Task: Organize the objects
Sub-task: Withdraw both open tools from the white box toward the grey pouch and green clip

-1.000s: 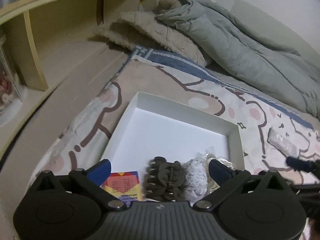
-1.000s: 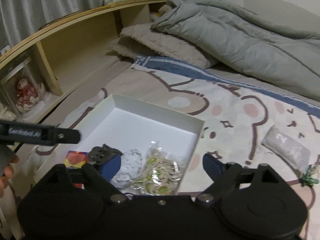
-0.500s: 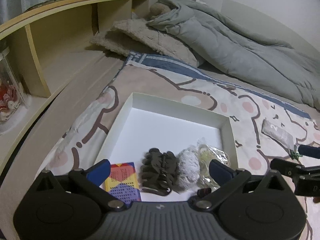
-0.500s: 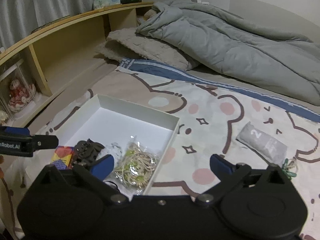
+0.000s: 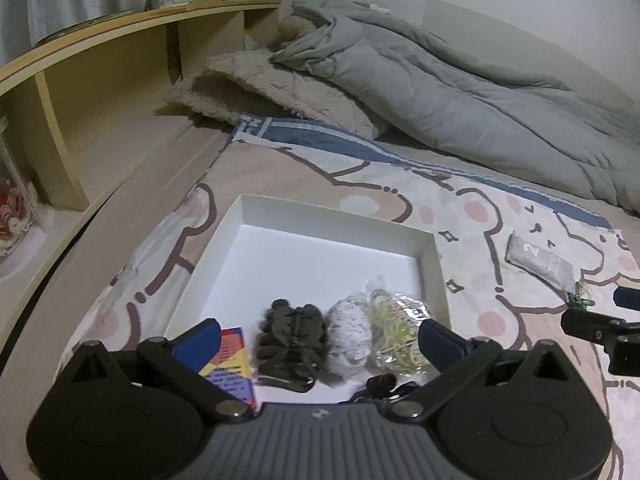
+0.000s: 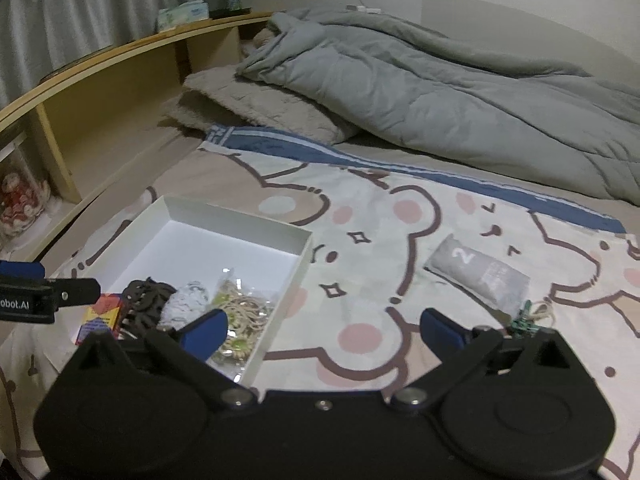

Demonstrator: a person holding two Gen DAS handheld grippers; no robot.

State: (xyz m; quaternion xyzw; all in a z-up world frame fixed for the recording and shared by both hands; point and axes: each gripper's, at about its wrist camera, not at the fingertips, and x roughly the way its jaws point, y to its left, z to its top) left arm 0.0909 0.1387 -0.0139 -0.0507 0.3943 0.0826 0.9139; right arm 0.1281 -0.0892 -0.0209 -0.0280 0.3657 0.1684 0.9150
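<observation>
Now both grippers hover over a bed with jaws wide apart, holding nothing: the left gripper (image 5: 320, 334) above a white box (image 5: 434, 264), the right gripper (image 6: 323, 326) beside it. Inside lie a dark hair claw (image 5: 290, 346), a white scrunchie (image 5: 352, 336) and bagged rubber bands (image 5: 396, 328); a grey pouch (image 6: 478, 274) rests on the blanket (image 6: 380, 216).

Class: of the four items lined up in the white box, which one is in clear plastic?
The bag of rubber bands, at the row's right end by the box wall.
</observation>
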